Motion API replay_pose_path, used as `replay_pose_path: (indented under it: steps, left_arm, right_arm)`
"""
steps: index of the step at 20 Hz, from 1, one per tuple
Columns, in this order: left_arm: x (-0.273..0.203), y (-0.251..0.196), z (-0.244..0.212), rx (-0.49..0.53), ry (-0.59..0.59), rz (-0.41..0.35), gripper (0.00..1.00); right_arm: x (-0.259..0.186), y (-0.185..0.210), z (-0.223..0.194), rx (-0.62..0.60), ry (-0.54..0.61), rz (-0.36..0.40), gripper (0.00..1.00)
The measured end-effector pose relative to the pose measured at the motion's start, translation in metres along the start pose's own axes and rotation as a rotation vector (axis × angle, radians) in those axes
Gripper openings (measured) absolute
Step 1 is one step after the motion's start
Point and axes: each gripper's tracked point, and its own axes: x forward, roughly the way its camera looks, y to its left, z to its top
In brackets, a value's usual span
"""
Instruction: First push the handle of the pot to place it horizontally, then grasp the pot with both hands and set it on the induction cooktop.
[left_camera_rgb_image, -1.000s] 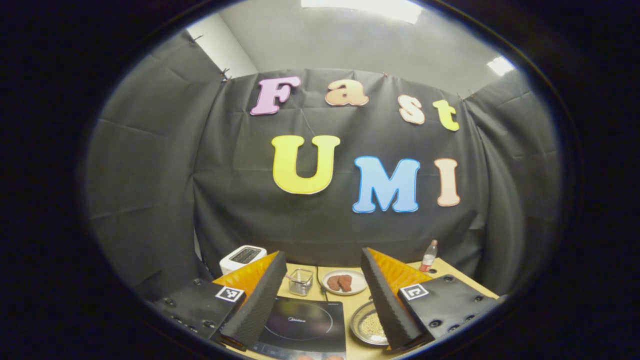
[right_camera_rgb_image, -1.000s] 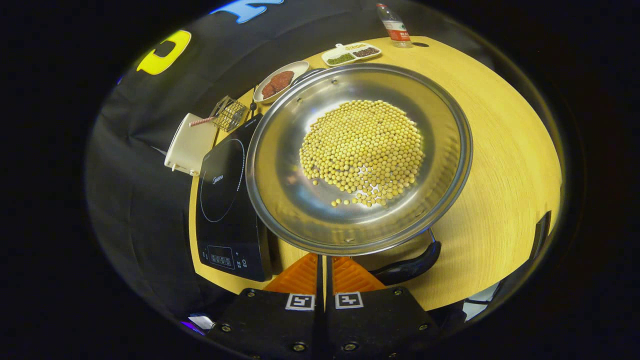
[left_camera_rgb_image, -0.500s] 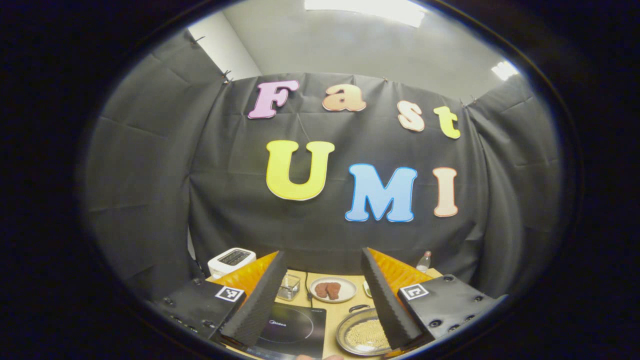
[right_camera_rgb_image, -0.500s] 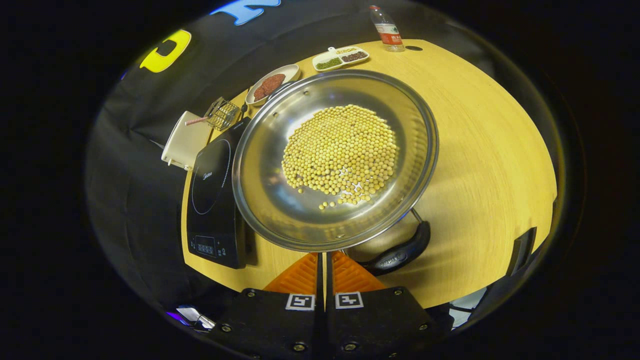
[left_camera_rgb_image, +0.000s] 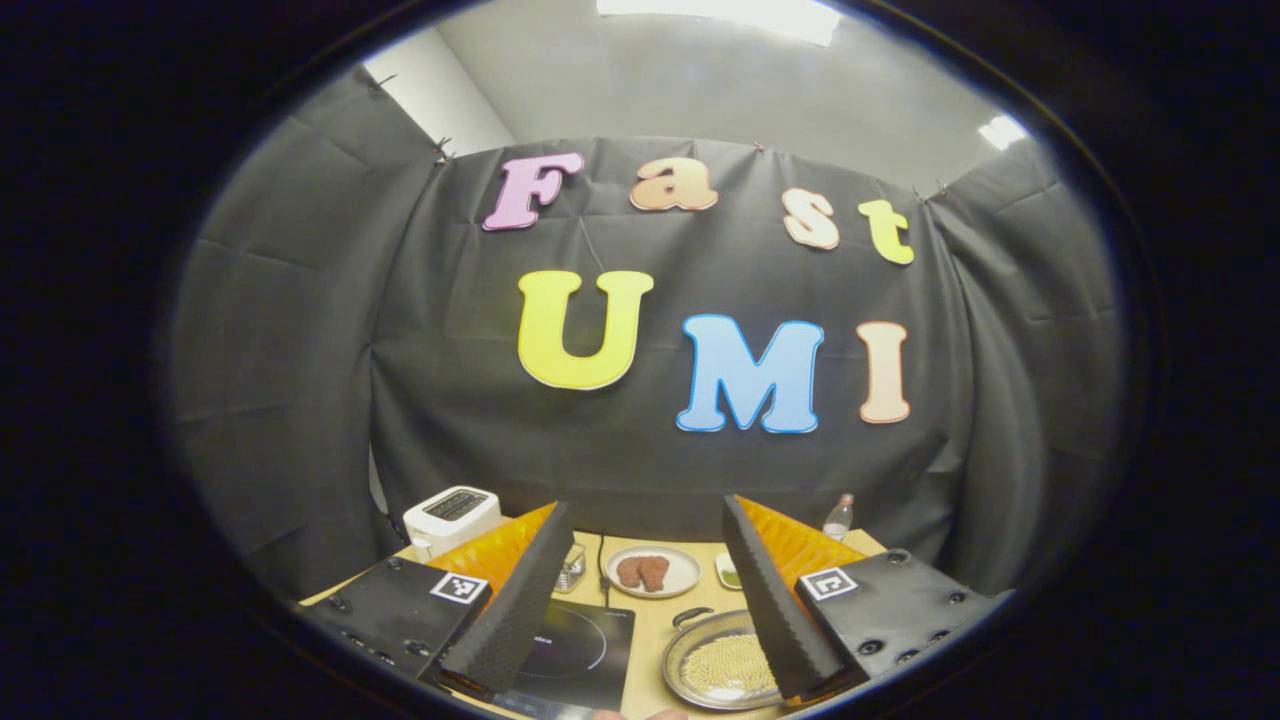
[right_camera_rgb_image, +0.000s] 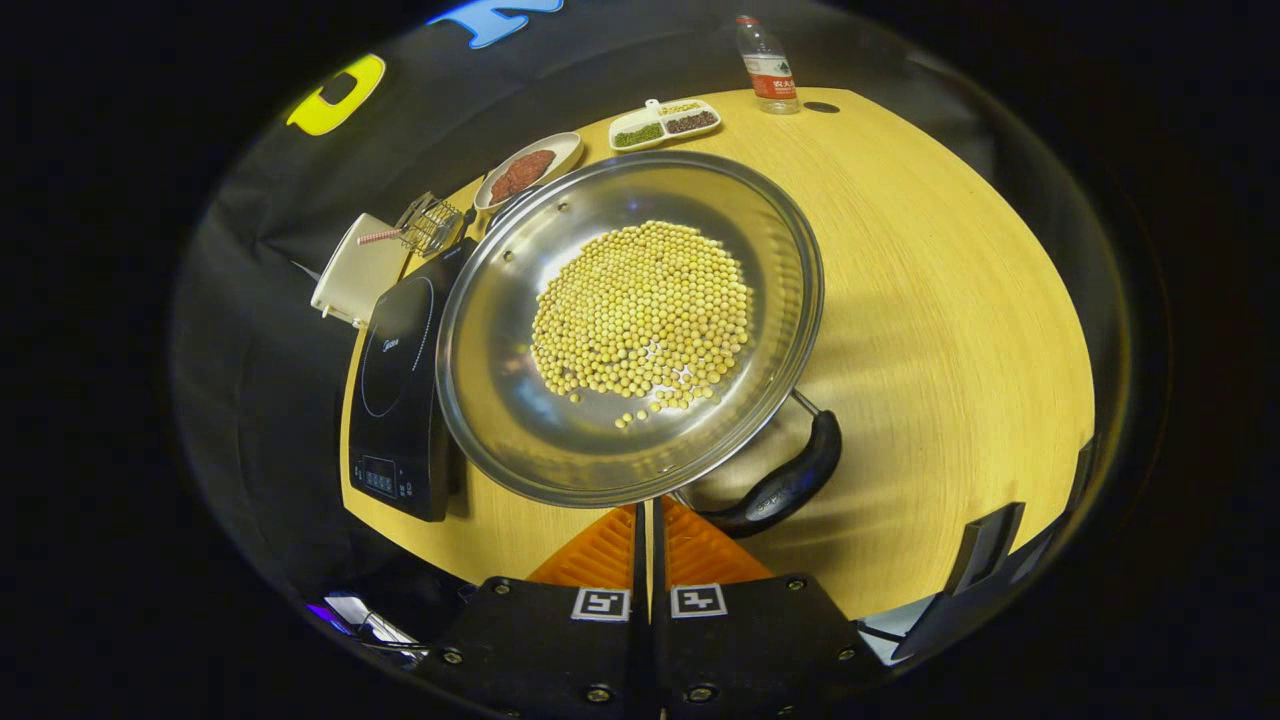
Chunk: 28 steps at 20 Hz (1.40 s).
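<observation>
A steel pot (right_camera_rgb_image: 500, 400) holding yellow beans sits on the wooden table (right_camera_rgb_image: 950, 300), just right of the black induction cooktop (right_camera_rgb_image: 395, 370). Its black handle (right_camera_rgb_image: 785, 485) sticks out at the near right, slanted. My right gripper (right_camera_rgb_image: 647, 512) is shut, its tips tucked under the pot's near rim, just left of the handle's base. In the left gripper view, my left gripper (left_camera_rgb_image: 645, 505) hangs open in the air, back from the table, with nothing between its fingers. Low between them lie the pot (left_camera_rgb_image: 690, 665) and the cooktop (left_camera_rgb_image: 575, 655).
A white toaster (right_camera_rgb_image: 355, 280) and a wire basket (right_camera_rgb_image: 430, 225) stand behind the cooktop. Farther back are a plate of brown food (right_camera_rgb_image: 525, 170), a divided dish (right_camera_rgb_image: 660, 122) and a bottle (right_camera_rgb_image: 768, 68). Bare tabletop lies right of the pot.
Both grippers have drawn back, so the table things look smaller. In the right gripper view the pot has slid toward the left and its handle now slants more steeply.
</observation>
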Motion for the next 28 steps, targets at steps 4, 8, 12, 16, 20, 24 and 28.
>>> replay_pose_path:
  steps: [4,8,12,16,20,24,28]
  left_arm:
    - [-0.001,-0.009,-0.006,-0.001,0.015,-0.007,1.00]
    - [-0.001,-0.020,-0.002,0.009,0.008,-0.014,1.00]
    - [-0.001,-0.029,-0.001,0.023,0.011,-0.006,0.98]
    - [-0.002,-0.038,-0.006,0.041,0.022,0.007,0.98]
    - [-0.002,-0.046,-0.010,0.035,0.030,0.028,1.00]
    - [-0.004,-0.057,-0.023,0.042,0.059,0.043,0.98]
    - [-0.004,-0.071,-0.028,0.067,0.077,0.051,1.00]
  right_arm:
    - [-0.004,-0.019,0.008,-0.008,-0.007,-0.023,0.01]
    - [-0.009,-0.035,0.015,-0.002,-0.015,-0.033,0.01]
    - [-0.011,-0.051,0.025,-0.005,-0.016,-0.040,0.01]
    - [-0.011,-0.062,0.032,-0.037,-0.007,-0.045,0.01]
    - [-0.009,-0.070,0.037,-0.043,0.021,-0.020,0.01]
    - [-0.009,-0.087,0.051,-0.070,0.023,-0.039,0.01]
    - [-0.007,-0.105,0.066,-0.069,0.031,-0.057,0.01]
